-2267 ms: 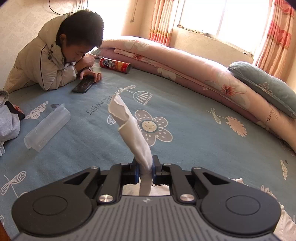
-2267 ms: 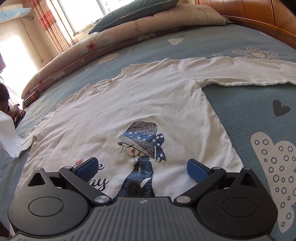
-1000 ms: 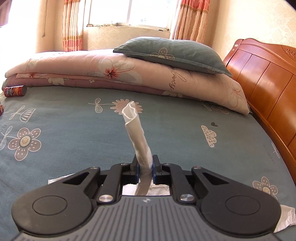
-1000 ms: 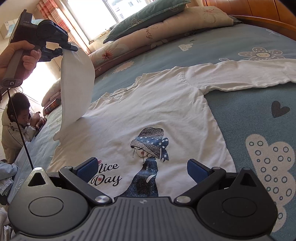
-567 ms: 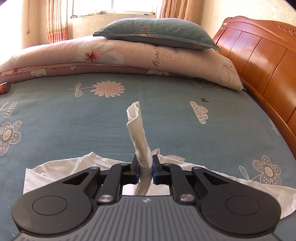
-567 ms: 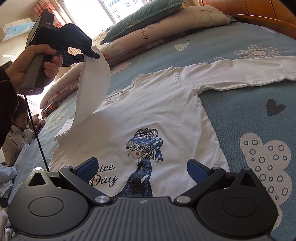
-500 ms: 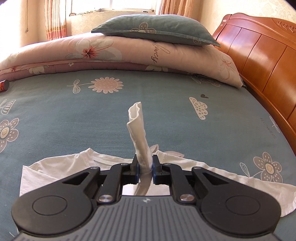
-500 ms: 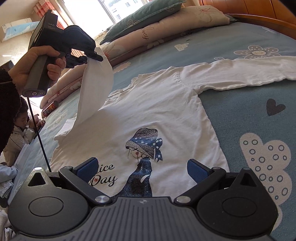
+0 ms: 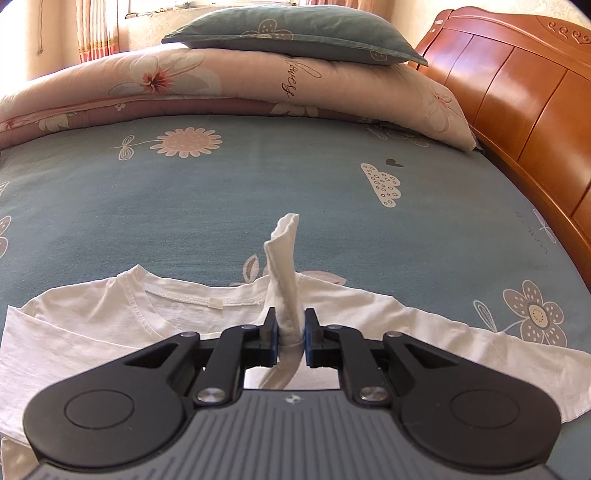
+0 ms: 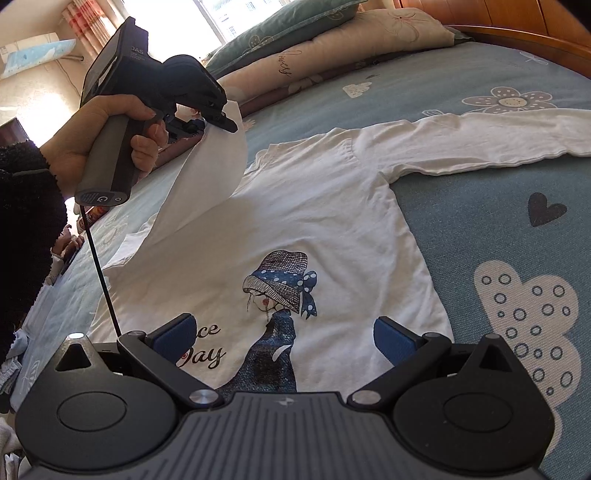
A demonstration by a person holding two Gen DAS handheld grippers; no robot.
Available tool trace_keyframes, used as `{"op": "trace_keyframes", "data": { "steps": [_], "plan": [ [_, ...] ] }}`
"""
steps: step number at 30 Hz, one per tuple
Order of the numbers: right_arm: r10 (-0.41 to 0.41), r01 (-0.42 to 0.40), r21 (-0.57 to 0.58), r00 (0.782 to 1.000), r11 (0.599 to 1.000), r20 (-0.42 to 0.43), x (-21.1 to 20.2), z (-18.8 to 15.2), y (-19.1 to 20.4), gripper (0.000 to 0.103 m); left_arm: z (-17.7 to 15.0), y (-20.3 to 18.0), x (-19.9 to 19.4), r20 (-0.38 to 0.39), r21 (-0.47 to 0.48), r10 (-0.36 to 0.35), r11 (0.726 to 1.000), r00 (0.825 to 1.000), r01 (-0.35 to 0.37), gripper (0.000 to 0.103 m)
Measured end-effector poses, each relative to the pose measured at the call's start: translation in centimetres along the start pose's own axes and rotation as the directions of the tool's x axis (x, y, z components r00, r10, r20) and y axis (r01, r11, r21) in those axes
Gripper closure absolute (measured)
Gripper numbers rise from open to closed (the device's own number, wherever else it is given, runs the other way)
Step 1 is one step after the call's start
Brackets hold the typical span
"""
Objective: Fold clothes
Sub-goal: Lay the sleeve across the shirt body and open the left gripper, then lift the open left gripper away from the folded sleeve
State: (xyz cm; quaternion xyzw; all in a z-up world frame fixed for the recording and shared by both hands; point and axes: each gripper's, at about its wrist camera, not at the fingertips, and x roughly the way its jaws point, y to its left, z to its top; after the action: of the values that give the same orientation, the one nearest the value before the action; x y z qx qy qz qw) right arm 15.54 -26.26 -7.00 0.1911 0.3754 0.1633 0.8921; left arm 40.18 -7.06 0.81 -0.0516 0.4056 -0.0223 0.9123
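Between left gripper (image 9: 290, 328) fingers: sleeve (image 9: 284, 280) | right gripper (image 10: 282, 338): over shirt (image 10: 295, 221) hem

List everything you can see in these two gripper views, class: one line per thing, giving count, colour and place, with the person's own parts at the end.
Shirt: one, white with a printed girl in a blue hat, flat on the bed.
Left sleeve: one, white, lifted over the shirt's body.
Right sleeve: one, white, stretched out flat.
Bedsheet: one, blue-grey with flowers and clouds, under the shirt.
Quilt: one, pink floral, folded along the bed's far edge.
Pillow: one, grey-green, on the quilt.
Headboard: one, orange-brown wood, right of the left wrist view.
Curtains: red-striped, by the window.
Left gripper: one, black, shut on the left sleeve.
Right gripper: one, black with blue pads, open above the hem.
Left hand: one, around the left gripper's handle.
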Motion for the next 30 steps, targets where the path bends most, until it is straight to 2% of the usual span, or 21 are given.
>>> {"op": "trace_keyframes", "data": {
  "steps": [1, 3, 6, 9, 14, 18, 19, 22, 25, 27, 30],
  "plan": [
    [-0.002, 0.002, 0.002, 1.0, 1.0, -0.001, 0.0, 0.0, 0.0, 0.0, -0.1, -0.2, 0.2, -0.023, 0.01, -0.029, 1.0, 0.999, 0.029, 0.078],
    [-0.003, 0.003, 0.005, 1.0, 1.0, -0.004, 0.2, 0.0, -0.1, 0.0, -0.3, -0.7, 0.3, -0.061, 0.03, -0.075, 0.997, 0.995, 0.077, 0.065],
    [-0.004, 0.004, 0.009, 1.0, 1.0, -0.008, 0.3, 0.0, -0.1, 0.0, -0.8, -1.9, -0.7, -0.047, 0.096, -0.089, 0.991, 0.995, 0.093, 0.063],
    [-0.007, 0.008, 0.013, 1.0, 1.0, -0.01, 0.4, 0.1, -0.1, 0.0, -0.8, -2.1, -2.0, -0.03, 0.122, -0.108, 0.986, 0.994, 0.111, 0.061],
    [-0.017, 0.017, 0.021, 1.0, 1.0, -0.019, 0.8, 0.1, -0.1, 0.0, -1.0, -0.1, -4.9, 0.011, 0.183, -0.123, 0.976, 0.992, 0.119, 0.044],
    [-0.018, 0.018, 0.031, 1.0, 0.999, -0.023, 1.1, 0.2, -0.1, 0.0, -2.4, 3.4, -7.8, 0.062, 0.266, -0.08, 0.962, 0.995, 0.061, 0.037],
    [-0.019, 0.02, 0.033, 1.0, 0.999, -0.025, 1.1, 0.2, 0.0, 0.0, -3.0, 4.7, -8.6, 0.078, 0.282, -0.059, 0.959, 0.995, 0.035, 0.033],
    [-0.024, 0.025, 0.031, 0.999, 0.999, -0.031, 1.5, 0.2, 0.2, 0.0, -5.1, 8.4, -10.5, 0.137, 0.316, 0.021, 0.947, 0.99, -0.064, 0.029],
    [-0.039, 0.04, 0.012, 0.999, 0.999, -0.036, 1.9, 0.0, 0.8, 0.0, -7.9, 12.1, -11.2, 0.189, 0.326, 0.13, 0.927, 0.973, -0.187, 0.025],
    [-0.049, 0.049, -0.004, 0.998, 0.999, -0.036, 2.2, -0.1, 1.3, 0.0, -9.7, 14.3, -11.0, 0.211, 0.318, 0.208, 0.91, 0.955, -0.268, 0.025],
    [-0.077, 0.076, -0.038, 0.996, 0.996, -0.033, 2.8, -0.4, 2.1, 0.0, -12.4, 17.7, -9.7, 0.202, 0.274, 0.283, 0.903, 0.937, -0.332, 0.025]
  ]
}}
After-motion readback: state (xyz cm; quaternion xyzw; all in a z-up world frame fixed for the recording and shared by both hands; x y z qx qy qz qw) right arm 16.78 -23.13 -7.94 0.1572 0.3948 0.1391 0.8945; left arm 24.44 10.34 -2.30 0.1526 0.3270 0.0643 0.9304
